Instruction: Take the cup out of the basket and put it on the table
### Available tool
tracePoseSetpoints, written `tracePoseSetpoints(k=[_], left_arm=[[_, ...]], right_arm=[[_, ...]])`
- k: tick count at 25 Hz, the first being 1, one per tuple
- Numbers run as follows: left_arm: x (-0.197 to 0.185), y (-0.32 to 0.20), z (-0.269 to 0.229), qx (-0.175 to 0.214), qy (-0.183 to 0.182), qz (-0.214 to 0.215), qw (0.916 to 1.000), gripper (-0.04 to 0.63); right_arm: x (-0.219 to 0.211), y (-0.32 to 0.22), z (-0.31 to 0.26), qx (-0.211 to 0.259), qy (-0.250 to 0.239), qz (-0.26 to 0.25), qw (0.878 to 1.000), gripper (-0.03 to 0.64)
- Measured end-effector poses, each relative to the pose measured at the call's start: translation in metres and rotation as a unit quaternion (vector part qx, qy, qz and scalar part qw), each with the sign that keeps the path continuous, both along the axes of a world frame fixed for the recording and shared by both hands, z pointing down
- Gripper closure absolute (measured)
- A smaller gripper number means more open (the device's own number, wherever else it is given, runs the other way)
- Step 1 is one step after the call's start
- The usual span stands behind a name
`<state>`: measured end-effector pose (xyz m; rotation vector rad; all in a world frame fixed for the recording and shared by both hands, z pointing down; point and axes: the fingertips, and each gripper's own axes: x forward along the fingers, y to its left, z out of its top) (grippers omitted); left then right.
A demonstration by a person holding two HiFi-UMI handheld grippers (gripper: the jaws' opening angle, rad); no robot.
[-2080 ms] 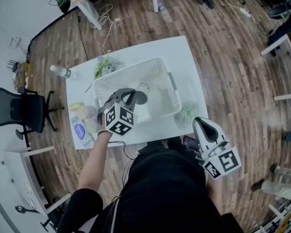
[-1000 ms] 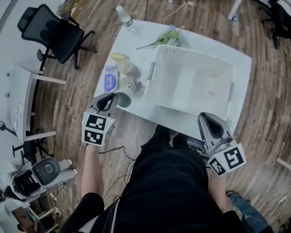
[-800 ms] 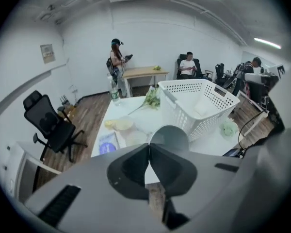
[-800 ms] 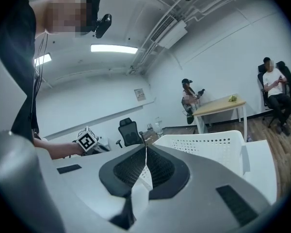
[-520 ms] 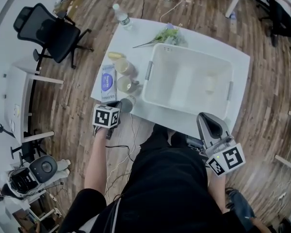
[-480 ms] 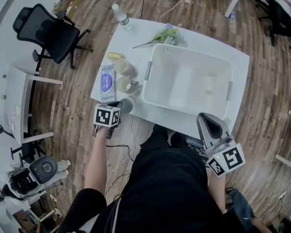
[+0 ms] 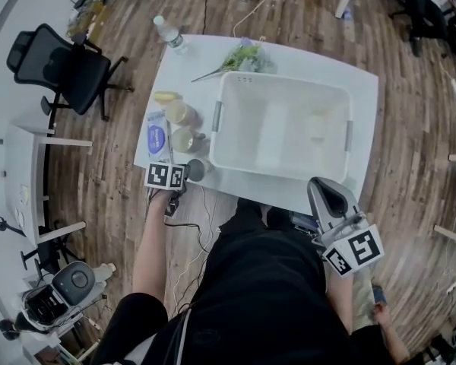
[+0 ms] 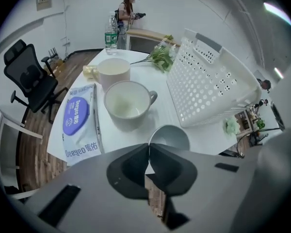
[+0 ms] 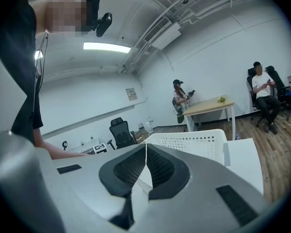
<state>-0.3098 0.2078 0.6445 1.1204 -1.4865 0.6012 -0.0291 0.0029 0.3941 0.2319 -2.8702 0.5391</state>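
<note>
head view: wood-floor office with a black chair (image 7: 64, 67) off to the left. white table (image 7: 327, 71) with a white perforated basket (image 7: 283, 84) in its middle. grey cup (image 7: 195, 170) was outside the basket, at the table's near left corner, right by the left gripper (image 7: 181, 176). a white mug (image 7: 184, 138), a second cup (image 7: 175, 112) and a wipes pack (image 7: 156, 135) lay in a cluster just beyond it. right gripper (image 7: 324, 196) was well apart, off the table's near edge by the person's side.

left gripper view: jaws were drawn almost together, pinching the thin wall of the grey cup (image 8: 170, 136) at its near rim. the cup was upright, mouth up, over the near strip of tabletop, between the basket (image 8: 213, 86) and the wipes pack (image 8: 77, 123). the white mug (image 8: 128, 103) was just behind it, not touching. could not tell whether the cup's base met the table.

right gripper view: jaws were closed on each other with nothing between them. the basket (image 9: 194, 142) was ahead.

judgement: removal from the basket looked done, so the step in hand was the set-down. the next move calls for making sure the base rests flat on the table, well inside the edge since the spot is close to the corner. then part the left jaws and lift straight off the rim, so the cup is not tipped or dragged into the mug.
</note>
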Motion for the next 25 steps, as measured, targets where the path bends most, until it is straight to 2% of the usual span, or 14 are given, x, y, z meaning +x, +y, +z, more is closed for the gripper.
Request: tracePoseSetpoints(k=[10,15,20,25], left_arm=[[0.01,-0.015,-0.004,0.019,0.0,0.027,0.9995,0.575],[0.008,-0.017,-0.018,0.043,-0.001,0.021,0.9989,0.489],[0.0,-0.021,-0.065,0.084,-0.05,0.017,0.9951,0.485],[0.004,-0.048,-0.133,0.161,-0.1,0.042,0.9811,0.497]], right_arm=[[0.01,-0.007,0.003,-0.003,-0.001,0.011,1.0,0.591],[0.008,-0.007,0.002,-0.002,-0.004,0.011,1.0,0.591],[0.009,-0.009,-0.001,0.0,-0.007,0.015,1.0,0.591],[0.009,-0.009,-0.003,0.004,-0.01,0.02,1.0,0.591]])
